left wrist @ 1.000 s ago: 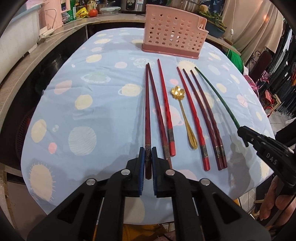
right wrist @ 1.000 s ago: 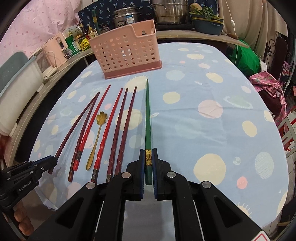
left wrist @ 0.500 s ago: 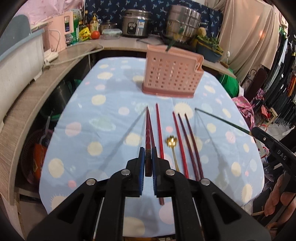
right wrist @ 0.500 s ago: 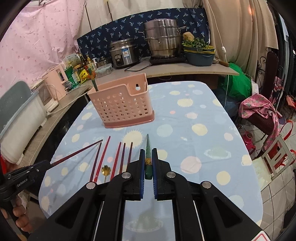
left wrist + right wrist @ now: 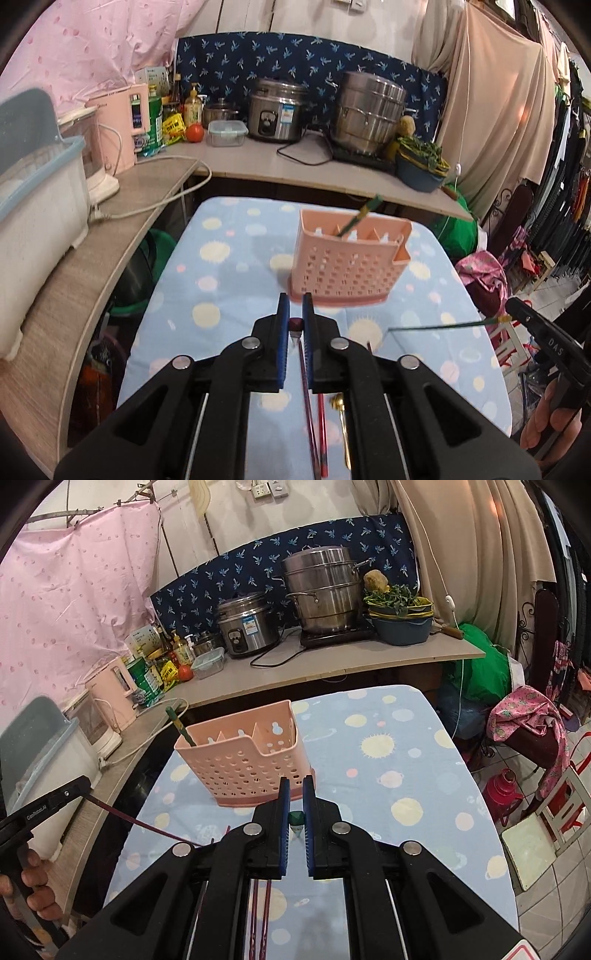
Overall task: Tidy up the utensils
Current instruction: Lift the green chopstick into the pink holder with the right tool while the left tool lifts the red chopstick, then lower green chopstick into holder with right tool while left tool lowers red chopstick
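Note:
My left gripper (image 5: pixel 294 326) is shut on a dark red chopstick (image 5: pixel 296 325), held end-on in the air; the stick shows in the right wrist view (image 5: pixel 147 825). My right gripper (image 5: pixel 296 816) is shut on a green chopstick (image 5: pixel 296 818), also end-on; it shows in the left wrist view (image 5: pixel 443 325). The pink perforated utensil basket (image 5: pixel 345 267) stands upright ahead on the table, also in the right wrist view (image 5: pixel 240 760). One green chopstick (image 5: pixel 360 218) leans in its left compartment (image 5: pixel 180 727). Red chopsticks (image 5: pixel 319 424) and a gold spoon (image 5: pixel 341 417) lie on the cloth below.
The table has a blue cloth with pale dots (image 5: pixel 229 288). Behind it a counter (image 5: pixel 295 162) holds a rice cooker (image 5: pixel 275 110), a steel steamer pot (image 5: pixel 369 112) and a bowl of greens (image 5: pixel 421 166). A white appliance (image 5: pixel 33 206) stands at the left. Red stools (image 5: pixel 535 827) stand at the right.
Both grippers have risen high off the table, each lifting its chopstick, and now face the basket from above. The chopsticks on the cloth have dropped low in view.

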A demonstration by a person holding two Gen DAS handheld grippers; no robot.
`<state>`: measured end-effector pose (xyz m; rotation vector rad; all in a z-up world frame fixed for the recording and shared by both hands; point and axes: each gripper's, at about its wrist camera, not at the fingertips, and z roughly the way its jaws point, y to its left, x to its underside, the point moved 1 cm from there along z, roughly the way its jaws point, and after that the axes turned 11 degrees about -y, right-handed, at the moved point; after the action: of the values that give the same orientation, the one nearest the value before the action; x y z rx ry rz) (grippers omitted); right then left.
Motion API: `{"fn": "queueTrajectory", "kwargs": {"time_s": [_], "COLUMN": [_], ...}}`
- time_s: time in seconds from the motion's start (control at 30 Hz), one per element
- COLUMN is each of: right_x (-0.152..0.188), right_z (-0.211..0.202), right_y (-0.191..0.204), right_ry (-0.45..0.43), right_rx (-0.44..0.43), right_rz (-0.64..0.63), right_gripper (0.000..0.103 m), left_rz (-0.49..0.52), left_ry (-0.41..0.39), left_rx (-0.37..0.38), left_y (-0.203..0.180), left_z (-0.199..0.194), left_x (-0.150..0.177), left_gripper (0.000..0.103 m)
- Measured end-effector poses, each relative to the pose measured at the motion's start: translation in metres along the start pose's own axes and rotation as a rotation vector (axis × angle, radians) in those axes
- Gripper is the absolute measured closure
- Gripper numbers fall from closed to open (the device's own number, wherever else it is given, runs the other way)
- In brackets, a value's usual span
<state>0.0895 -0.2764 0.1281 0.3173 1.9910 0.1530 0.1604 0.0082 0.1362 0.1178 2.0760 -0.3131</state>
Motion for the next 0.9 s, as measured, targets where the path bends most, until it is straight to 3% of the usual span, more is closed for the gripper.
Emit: {"fn": "queueTrajectory", "kwargs": {"time_s": [0.4,0.7,0.9], "right_x": [-0.070,-0.136,-0.158], "right_z": [0.012,0.017,0.039], "right_y": [0.008,0.023,0.034], "right_ry": [-0.136,-0.306,-0.366], "right_rx": [-0.050,-0.118,-0.160], "right_rz": [0.054,0.121,0.161], "right_gripper": [0.096,0.096,0.096], "left_rz": [-0.017,-0.039,-0.036], "left_ry": [-0.126,-0.313,-0.411], "left_rx": [0.030,0.032,0.028], "left_y": [-0.008,-0.010,-0.019], "left_z": [0.012,-0.008,-0.004], "left_x": [-0.075,-0.154,-0.185], "left_gripper": [0.096,0.096,0.096]}}
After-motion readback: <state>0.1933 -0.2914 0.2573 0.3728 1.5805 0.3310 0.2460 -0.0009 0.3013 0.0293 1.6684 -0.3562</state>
